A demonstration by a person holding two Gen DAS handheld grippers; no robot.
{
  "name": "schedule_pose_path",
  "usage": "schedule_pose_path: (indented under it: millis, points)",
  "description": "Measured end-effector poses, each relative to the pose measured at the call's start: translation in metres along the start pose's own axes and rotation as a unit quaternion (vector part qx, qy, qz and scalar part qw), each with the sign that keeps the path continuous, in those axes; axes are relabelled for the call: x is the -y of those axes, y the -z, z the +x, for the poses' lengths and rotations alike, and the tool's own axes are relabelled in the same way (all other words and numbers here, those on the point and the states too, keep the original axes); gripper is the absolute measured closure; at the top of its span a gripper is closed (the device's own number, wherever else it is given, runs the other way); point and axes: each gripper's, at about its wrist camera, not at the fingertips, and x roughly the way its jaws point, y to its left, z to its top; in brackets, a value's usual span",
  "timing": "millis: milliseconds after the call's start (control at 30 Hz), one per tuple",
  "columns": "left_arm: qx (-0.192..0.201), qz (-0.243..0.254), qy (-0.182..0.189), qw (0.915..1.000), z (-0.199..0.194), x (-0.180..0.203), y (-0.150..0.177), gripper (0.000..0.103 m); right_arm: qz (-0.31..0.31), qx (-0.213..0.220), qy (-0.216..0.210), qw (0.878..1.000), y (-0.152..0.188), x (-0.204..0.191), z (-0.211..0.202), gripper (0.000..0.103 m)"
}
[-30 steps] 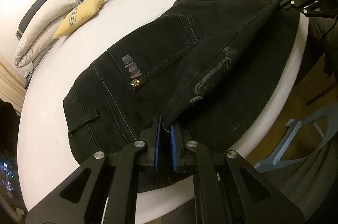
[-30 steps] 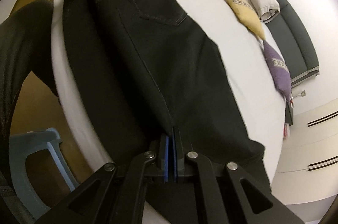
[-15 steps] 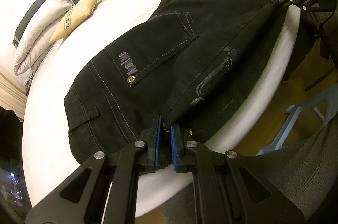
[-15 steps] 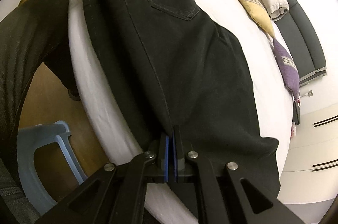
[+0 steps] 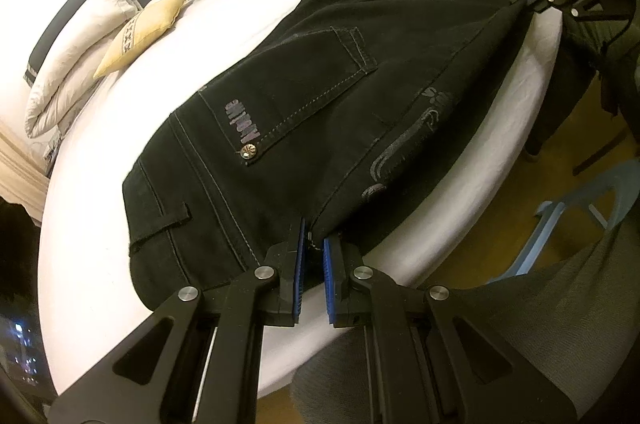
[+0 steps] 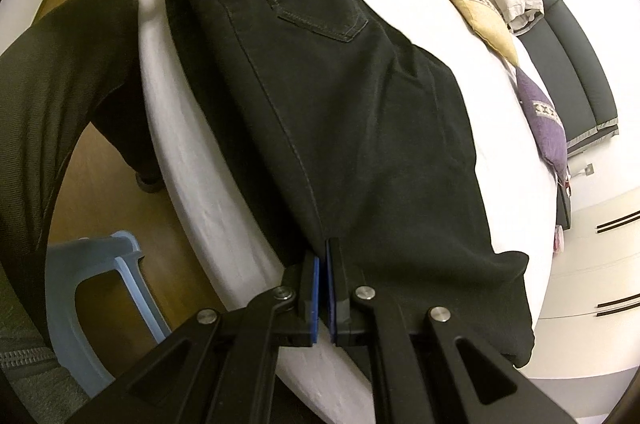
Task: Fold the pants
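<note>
Along the bed's (image 5: pixel 100 183) near edge the black pants (image 5: pixel 320 111) lie lengthwise; my left tongs (image 5: pixel 314 256) are clenched on the waistband end; my right tongs (image 6: pixel 323 276) are clenched on the leg end.
</note>
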Motion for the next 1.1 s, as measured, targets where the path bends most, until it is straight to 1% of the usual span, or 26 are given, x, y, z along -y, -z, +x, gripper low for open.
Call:
schedule_pose_path:
  millis: [100, 200, 233, 333, 400, 500, 533, 567, 600, 633, 667, 700, 733, 767, 800, 833, 867, 900, 933, 1000, 1067, 1100]
  points:
    - [-0.003, -0.007, 0.003, 1.0000, 0.010, -0.003, 0.002, 0.096, -0.007, -0.010, -0.004, 1.000, 0.002, -0.004, 0.009, 0.098]
    - [-0.006, -0.008, -0.001, 0.9999, 0.020, -0.006, 0.004, 0.095, -0.029, -0.016, 0.016, 0.999, 0.003, -0.016, 0.021, 0.097]
    - [-0.005, -0.009, -0.004, 0.9999, 0.020, -0.007, 0.004, 0.094, -0.028, -0.015, 0.018, 0.999, 0.003, -0.017, 0.021, 0.097]
    - [-0.004, -0.008, -0.013, 0.9999, 0.019, -0.008, 0.005, 0.091, -0.006, -0.009, 0.005, 1.000, 0.004, -0.011, 0.021, 0.097]
    - [-0.010, 0.000, -0.022, 0.9997, 0.020, -0.007, 0.003, 0.091, -0.005, -0.006, 0.008, 1.000, 0.004, -0.013, 0.020, 0.096]
    - [-0.028, 0.000, -0.022, 0.9994, 0.013, -0.003, -0.008, 0.089, -0.007, -0.002, 0.013, 1.000, 0.005, -0.018, 0.021, 0.091]
    - [-0.027, -0.010, -0.018, 0.9994, 0.007, -0.006, -0.012, 0.089, -0.005, -0.001, 0.013, 1.000, 0.005, -0.019, 0.021, 0.089]
    - [-0.022, -0.026, -0.014, 0.9993, -0.003, -0.011, -0.019, 0.089, -0.001, 0.002, 0.012, 1.000, 0.006, -0.019, 0.020, 0.084]
    - [-0.012, -0.044, -0.012, 0.9989, -0.012, -0.017, -0.026, 0.089, 0.006, 0.004, 0.003, 1.000, 0.006, -0.018, 0.019, 0.066]
    - [0.000, -0.060, -0.014, 0.9981, -0.019, -0.021, -0.033, 0.089, 0.018, 0.008, -0.015, 1.000, 0.006, -0.016, 0.017, 0.052]
    - [0.010, -0.074, -0.018, 0.9970, -0.023, -0.025, -0.040, 0.089, 0.040, 0.017, -0.033, 0.999, 0.008, -0.012, 0.013, 0.049]
    - [0.018, -0.090, -0.021, 0.9956, -0.025, -0.029, -0.047, 0.089, 0.061, 0.026, -0.048, 0.997, 0.010, -0.007, 0.008, 0.049]
    - [0.026, -0.119, -0.024, 0.9923, -0.023, -0.033, -0.057, 0.089, 0.085, 0.037, -0.067, 0.993, 0.013, 0.000, 0.004, 0.049]
    - [0.030, -0.136, -0.026, 0.9899, -0.019, -0.034, -0.063, 0.088, 0.133, 0.054, -0.098, 0.985, 0.020, 0.016, -0.004, 0.049]
    - [0.030, -0.155, -0.029, 0.9870, -0.012, -0.034, -0.071, 0.088, 0.174, 0.066, -0.117, 0.976, 0.027, 0.030, -0.008, 0.049]
    - [0.026, -0.164, -0.027, 0.9857, -0.009, -0.033, -0.074, 0.088, 0.219, 0.075, -0.131, 0.964, 0.038, 0.048, -0.013, 0.049]
    - [0.022, -0.163, -0.019, 0.9861, -0.006, -0.029, -0.079, 0.087, 0.265, 0.082, -0.140, 0.951, 0.052, 0.067, -0.016, 0.049]
    - [0.012, -0.151, -0.016, 0.9884, -0.002, -0.022, -0.082, 0.086, 0.306, 0.090, -0.147, 0.936, 0.068, 0.086, -0.021, 0.049]
    - [-0.003, -0.135, -0.017, 0.9907, 0.000, -0.016, -0.082, 0.085, 0.337, 0.098, -0.151, 0.924, 0.082, 0.101, -0.025, 0.049]
    - [-0.039, -0.115, -0.016, 0.9925, 0.005, -0.011, -0.072, 0.084, 0.394, 0.115, -0.148, 0.899, 0.118, 0.131, -0.033, 0.049]
    - [-0.091, -0.106, -0.020, 0.9900, 0.014, -0.014, -0.045, 0.084, 0.436, 0.121, -0.143, 0.880, 0.144, 0.151, -0.034, 0.049]
    - [-0.108, -0.106, -0.028, 0.9881, 0.016, -0.016, -0.034, 0.084, 0.458, 0.119, -0.141, 0.870, 0.158, 0.160, -0.031, 0.049]
